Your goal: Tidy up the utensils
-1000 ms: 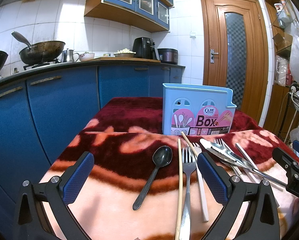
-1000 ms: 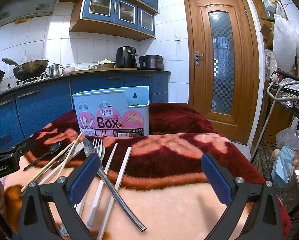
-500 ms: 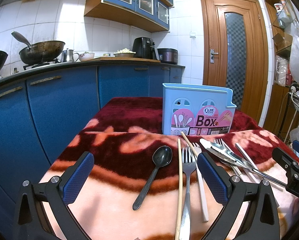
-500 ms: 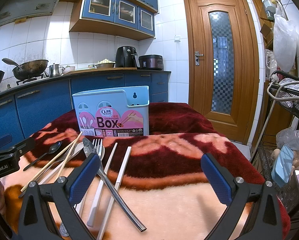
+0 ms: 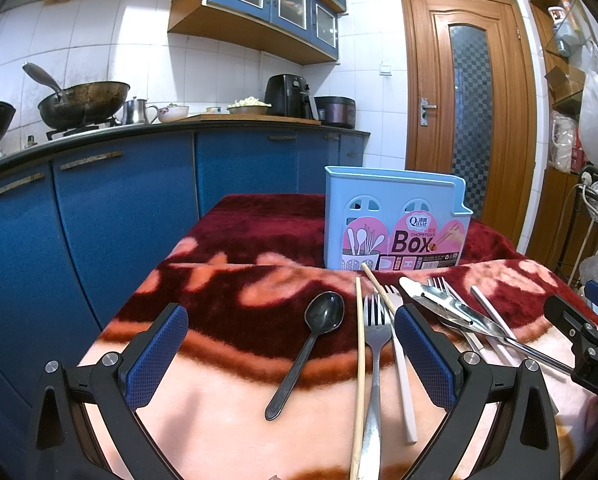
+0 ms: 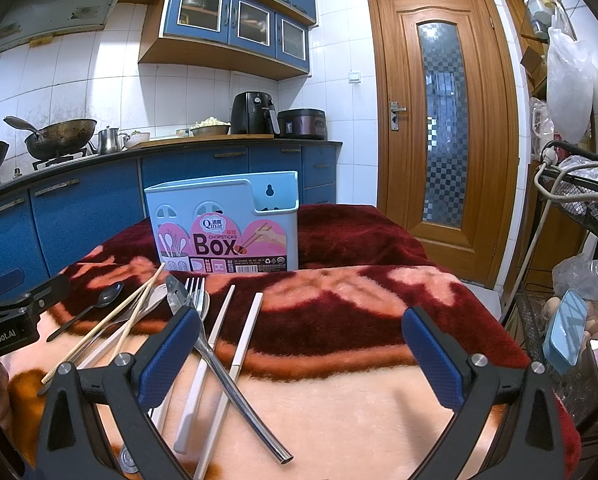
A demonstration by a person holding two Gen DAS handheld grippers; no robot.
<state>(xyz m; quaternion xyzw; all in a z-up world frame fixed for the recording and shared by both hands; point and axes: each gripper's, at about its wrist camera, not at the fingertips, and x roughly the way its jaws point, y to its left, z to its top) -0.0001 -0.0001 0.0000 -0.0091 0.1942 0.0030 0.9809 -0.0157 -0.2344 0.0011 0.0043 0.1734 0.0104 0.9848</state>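
A: How does the left gripper (image 5: 291,354) stand?
B: Spread wide, holding nothing; a black spoon (image 5: 309,342) lies between its pads on the blanket-covered tabletop (image 5: 227,392).
A: And the right gripper (image 6: 301,358)?
B: Also wide and empty, with white chopsticks (image 6: 241,344) and a steel knife (image 6: 219,360) near its left pad.
A: The utensil box (image 6: 225,226)?
B: Upright at eleven o'clock, beyond the forks (image 5: 375,344)
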